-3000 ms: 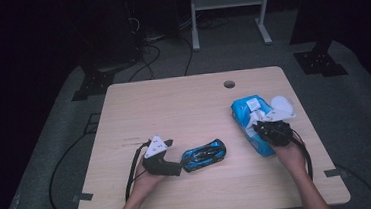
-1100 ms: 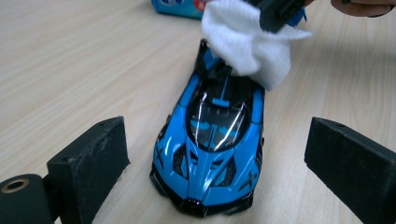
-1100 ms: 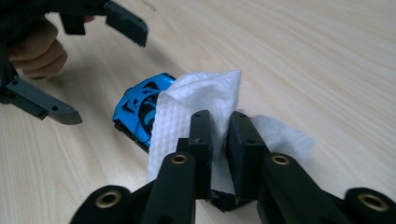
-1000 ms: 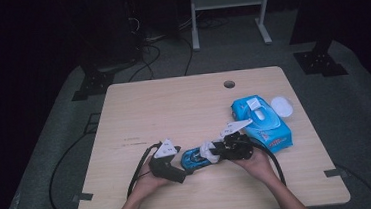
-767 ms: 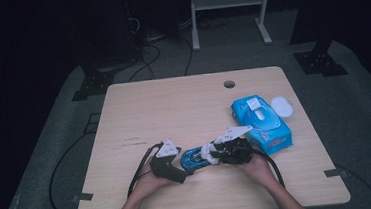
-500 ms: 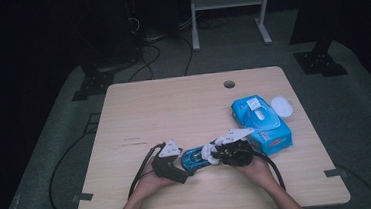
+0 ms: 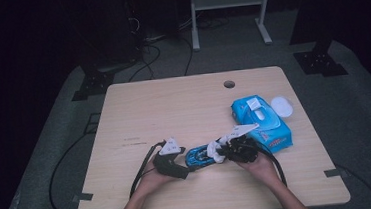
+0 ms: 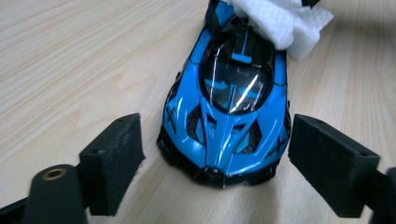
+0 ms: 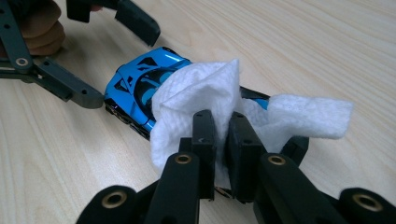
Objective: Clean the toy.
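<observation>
The blue toy sports car [image 8: 229,107] sits near the table's [image 7: 174,110] front edge, between both grippers. The left gripper [image 8: 215,172] flanks its nose, jaws wide, just closing slightly without touching. The right gripper [image 9: 222,144] has been closing and pinches a white wipe [image 9: 205,98] that hides the car's rear.

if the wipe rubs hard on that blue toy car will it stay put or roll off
The blue toy car sits on wheels on the smooth table, so it would likely roll along its length. Its glossy shell probably lets pads slip. The left tongs flank its nose without touching, so they may not stop it yet. The wipe looks floppy.
</observation>
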